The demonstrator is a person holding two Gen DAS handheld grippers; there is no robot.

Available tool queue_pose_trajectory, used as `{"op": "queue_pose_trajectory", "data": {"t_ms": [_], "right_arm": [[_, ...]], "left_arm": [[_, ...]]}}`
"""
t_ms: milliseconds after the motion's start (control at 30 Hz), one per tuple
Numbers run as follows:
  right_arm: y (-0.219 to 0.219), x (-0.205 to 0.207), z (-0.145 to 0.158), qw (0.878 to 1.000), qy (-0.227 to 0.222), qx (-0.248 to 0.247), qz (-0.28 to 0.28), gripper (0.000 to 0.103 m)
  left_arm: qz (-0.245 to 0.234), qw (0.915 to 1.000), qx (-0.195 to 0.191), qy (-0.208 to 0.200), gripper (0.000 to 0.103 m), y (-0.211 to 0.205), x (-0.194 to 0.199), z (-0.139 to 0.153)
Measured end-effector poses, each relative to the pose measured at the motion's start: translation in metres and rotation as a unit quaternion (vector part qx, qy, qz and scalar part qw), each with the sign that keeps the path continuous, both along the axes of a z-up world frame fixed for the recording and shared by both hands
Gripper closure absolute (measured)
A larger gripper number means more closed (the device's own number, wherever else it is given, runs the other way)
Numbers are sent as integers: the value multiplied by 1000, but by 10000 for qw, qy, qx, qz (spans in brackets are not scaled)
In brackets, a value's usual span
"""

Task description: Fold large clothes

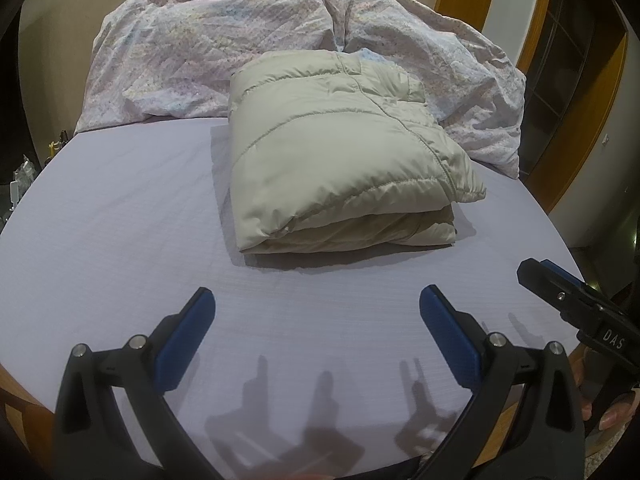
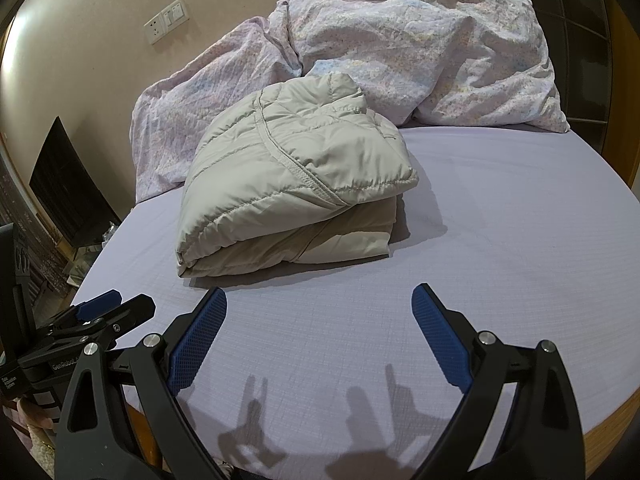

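A beige quilted puffer jacket (image 1: 340, 152) lies folded into a thick rectangular bundle on the lilac bed sheet (image 1: 120, 220); it also shows in the right wrist view (image 2: 296, 176). My left gripper (image 1: 318, 300) is open and empty, held above the sheet in front of the jacket, apart from it. My right gripper (image 2: 320, 296) is open and empty, also in front of the jacket and not touching it. The right gripper shows at the right edge of the left wrist view (image 1: 560, 292). The left gripper shows at the left edge of the right wrist view (image 2: 108, 308).
A crumpled floral duvet (image 1: 240, 48) is heaped along the head of the bed behind the jacket, also in the right wrist view (image 2: 420, 52). The wooden bed edge (image 2: 612, 420) lies near me. A wall socket panel (image 2: 166, 20) and a dark screen (image 2: 68, 184) are left of the bed.
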State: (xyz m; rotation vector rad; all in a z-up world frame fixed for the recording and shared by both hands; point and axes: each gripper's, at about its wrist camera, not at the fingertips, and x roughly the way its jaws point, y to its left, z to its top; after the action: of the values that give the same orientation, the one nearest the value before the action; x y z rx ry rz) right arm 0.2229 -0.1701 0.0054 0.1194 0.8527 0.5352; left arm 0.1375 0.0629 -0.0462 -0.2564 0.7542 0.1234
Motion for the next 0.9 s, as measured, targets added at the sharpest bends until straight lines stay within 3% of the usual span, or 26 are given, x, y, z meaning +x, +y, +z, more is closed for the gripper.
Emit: {"op": "queue_pose_trajectory", "data": {"t_ms": [900], "right_arm": [[2, 0, 0, 10000, 5, 9, -7, 7]], "left_arm": [[-19, 10000, -11, -1, 2, -5, 1, 0]]}}
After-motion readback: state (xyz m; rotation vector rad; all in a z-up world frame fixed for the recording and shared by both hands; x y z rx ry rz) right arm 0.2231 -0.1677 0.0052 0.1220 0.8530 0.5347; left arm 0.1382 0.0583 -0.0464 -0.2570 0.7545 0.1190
